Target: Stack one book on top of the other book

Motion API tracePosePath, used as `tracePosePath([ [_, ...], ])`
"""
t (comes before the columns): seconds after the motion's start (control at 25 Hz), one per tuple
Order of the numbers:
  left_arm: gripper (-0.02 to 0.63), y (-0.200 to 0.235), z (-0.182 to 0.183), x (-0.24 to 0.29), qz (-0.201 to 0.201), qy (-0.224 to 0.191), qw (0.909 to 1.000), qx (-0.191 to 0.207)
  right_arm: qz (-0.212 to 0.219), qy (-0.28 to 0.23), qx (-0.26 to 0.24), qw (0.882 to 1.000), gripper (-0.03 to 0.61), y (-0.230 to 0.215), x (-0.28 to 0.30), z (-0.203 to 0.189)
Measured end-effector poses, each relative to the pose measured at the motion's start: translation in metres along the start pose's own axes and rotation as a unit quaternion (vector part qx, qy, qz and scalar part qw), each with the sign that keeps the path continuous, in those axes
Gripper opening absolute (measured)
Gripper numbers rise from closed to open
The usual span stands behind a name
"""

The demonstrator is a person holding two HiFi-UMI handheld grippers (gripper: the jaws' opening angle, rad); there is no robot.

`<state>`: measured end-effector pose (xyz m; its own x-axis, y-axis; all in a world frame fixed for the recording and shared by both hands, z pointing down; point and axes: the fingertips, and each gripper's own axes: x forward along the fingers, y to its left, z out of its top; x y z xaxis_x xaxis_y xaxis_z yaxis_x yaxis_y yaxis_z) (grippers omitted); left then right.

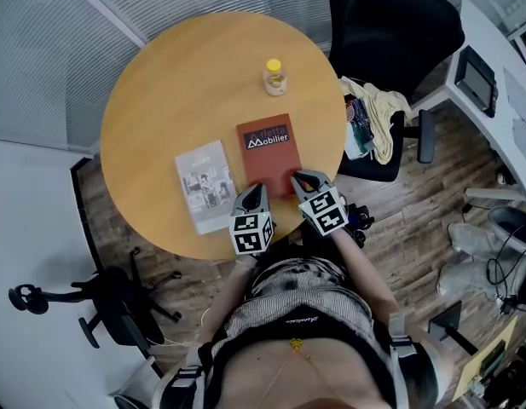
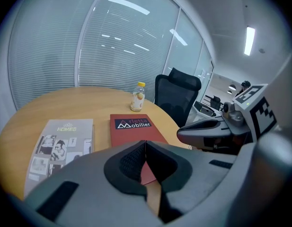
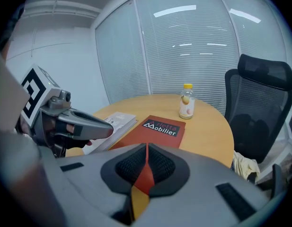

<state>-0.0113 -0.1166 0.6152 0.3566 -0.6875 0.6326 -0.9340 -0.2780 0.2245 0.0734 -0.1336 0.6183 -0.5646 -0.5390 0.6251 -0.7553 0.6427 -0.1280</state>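
Two books lie side by side on the round wooden table [image 1: 160, 92]. The red book [image 1: 268, 152] [image 2: 135, 129] [image 3: 155, 131] has white print on a dark band. The grey book [image 1: 205, 185] [image 2: 60, 143] [image 3: 112, 124] lies to its left. My left gripper [image 1: 255, 192] [image 2: 146, 143] hangs shut and empty over the red book's near left corner. My right gripper [image 1: 300, 180] [image 3: 146, 146] is also shut and empty, over the red book's near right corner. Each gripper shows in the other's view.
A small bottle with a yellow cap [image 1: 274, 77] [image 2: 137, 97] [image 3: 186, 100] stands on the table beyond the red book. A black office chair [image 1: 390, 24] with clothes on it stands at the right. A white desk [image 1: 501, 83] is further right.
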Motion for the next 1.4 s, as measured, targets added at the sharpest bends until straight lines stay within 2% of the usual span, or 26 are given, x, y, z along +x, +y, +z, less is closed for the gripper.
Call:
tracePosePath([
  [0.36,0.021,0.020,-0.015,0.016,0.012,0.038,0.9985,-0.038,-0.005,0.026,0.000,1.000,0.029,-0.008,0.019,-0.013],
  [0.96,0.021,0.041,-0.020,0.033,0.021,0.061,0.9966,-0.052,-0.011,0.036,0.011,0.999,0.029,-0.018,0.036,-0.019],
  [1.4,0.023,0.051,-0.018,0.040,0.022,0.071,0.9962,-0.045,-0.021,0.045,0.042,0.998,0.031,-0.026,0.038,-0.022],
])
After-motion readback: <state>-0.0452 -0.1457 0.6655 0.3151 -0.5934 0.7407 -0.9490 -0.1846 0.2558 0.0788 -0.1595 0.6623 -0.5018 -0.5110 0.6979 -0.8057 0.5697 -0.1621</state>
